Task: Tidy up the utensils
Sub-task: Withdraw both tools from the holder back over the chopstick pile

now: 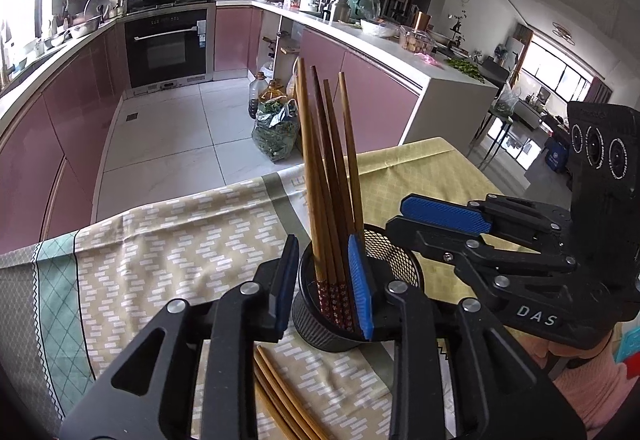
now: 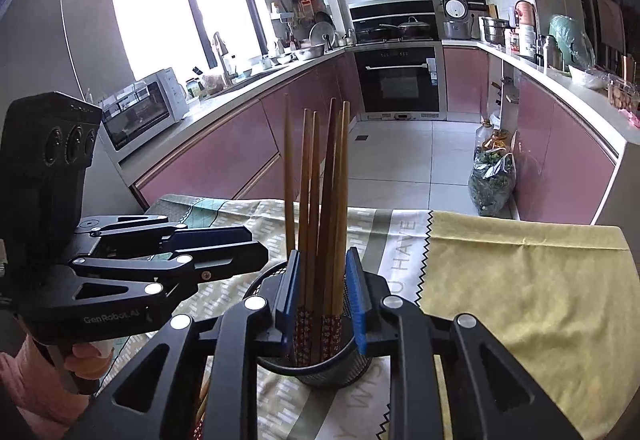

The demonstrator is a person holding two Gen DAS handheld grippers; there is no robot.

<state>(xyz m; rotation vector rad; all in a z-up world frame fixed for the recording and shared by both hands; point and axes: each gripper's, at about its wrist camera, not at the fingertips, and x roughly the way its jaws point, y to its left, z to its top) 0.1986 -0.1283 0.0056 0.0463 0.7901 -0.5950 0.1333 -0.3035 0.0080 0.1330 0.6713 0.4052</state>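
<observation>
Several wooden chopsticks (image 1: pixel 328 160) (image 2: pixel 320 180) stand upright, patterned ends down, in a black mesh cup (image 1: pixel 332 336) (image 2: pixel 336 372) on the cloth-covered table. My left gripper (image 1: pixel 324 284) (image 2: pixel 258 244) comes at the cup from one side. It is open: its blue pads flank the bundle, with a gap on the left. My right gripper (image 2: pixel 322 298) (image 1: pixel 396 218) comes from the other side. Its pads also stand apart around the chopsticks without squeezing them. More loose chopsticks (image 1: pixel 280 392) lie flat on the cloth below my left gripper.
A patterned beige tablecloth (image 1: pixel 160 240) and a yellow cloth (image 2: pixel 520 280) cover the table, whose far edge drops to the tiled kitchen floor. A hand in a pink sleeve (image 1: pixel 580 380) holds the right gripper. Pink cabinets, an oven and crowded counters lie beyond.
</observation>
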